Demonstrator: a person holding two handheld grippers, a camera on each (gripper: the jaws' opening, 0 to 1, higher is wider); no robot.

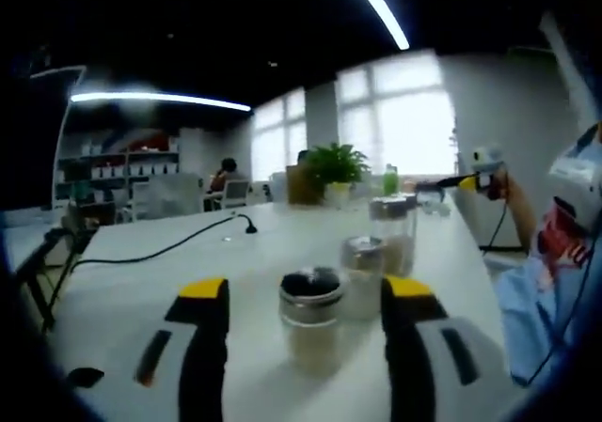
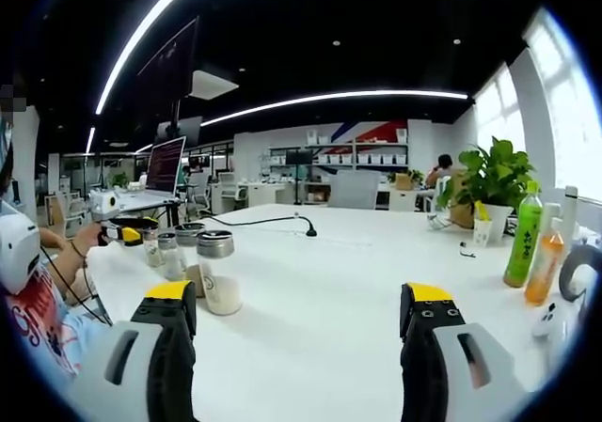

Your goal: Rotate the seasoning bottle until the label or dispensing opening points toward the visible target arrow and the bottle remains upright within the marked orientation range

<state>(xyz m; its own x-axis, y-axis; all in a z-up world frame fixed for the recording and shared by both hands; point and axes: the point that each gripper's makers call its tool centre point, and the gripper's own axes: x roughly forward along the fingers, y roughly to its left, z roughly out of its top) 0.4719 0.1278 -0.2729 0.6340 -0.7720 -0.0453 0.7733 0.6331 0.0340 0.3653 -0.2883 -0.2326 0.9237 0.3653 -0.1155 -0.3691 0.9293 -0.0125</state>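
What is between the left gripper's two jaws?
In the left gripper view, a seasoning bottle with a dark-topped metal lid stands upright on the white table between the open jaws, which stand apart from it.

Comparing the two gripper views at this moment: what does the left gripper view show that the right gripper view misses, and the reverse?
Left gripper view alone: its open left gripper straddling the nearest seasoning bottle, looking down on its dark top.

Right gripper view alone: the open right gripper over bare table, a green drink bottle and an orange one at the right, and a monitor at the left.

Shared: the white table, the row of seasoning bottles, the black cable, the potted plant and shelving in the background.
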